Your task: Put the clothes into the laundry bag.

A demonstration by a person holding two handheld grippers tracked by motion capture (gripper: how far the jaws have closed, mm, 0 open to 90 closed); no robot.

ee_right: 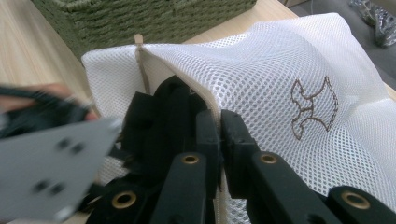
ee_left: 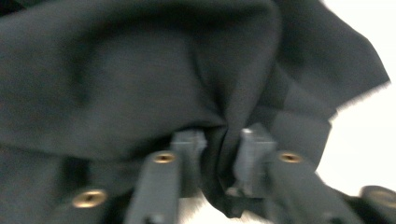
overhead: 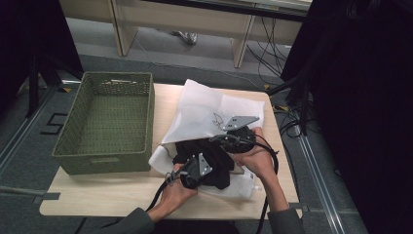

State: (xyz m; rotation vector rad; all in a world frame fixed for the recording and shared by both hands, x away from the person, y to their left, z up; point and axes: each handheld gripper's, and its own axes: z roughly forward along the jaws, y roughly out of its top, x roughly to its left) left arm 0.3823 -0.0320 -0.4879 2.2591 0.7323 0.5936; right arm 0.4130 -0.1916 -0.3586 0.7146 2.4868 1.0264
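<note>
So they're mid-stuffing: the right gripper (ee_right: pixel 219 140) pinches the rim of the white mesh laundry bag (ee_right: pixel 280 70) to hold its mouth open, while the left gripper (ee_left: pixel 223 149) is clamped on a fold of the black garment (overhead: pixel 207 158), half in the bag on the table (overhead: pixel 97 195). Next move, I'd guess: push it deeper inside.

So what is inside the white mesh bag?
Black cloth sits in the mouth of the mesh bag, partly hanging out. The right gripper pinches the bag's edge, and the left gripper grips the cloth. Deeper inside is covered by mesh.
</note>
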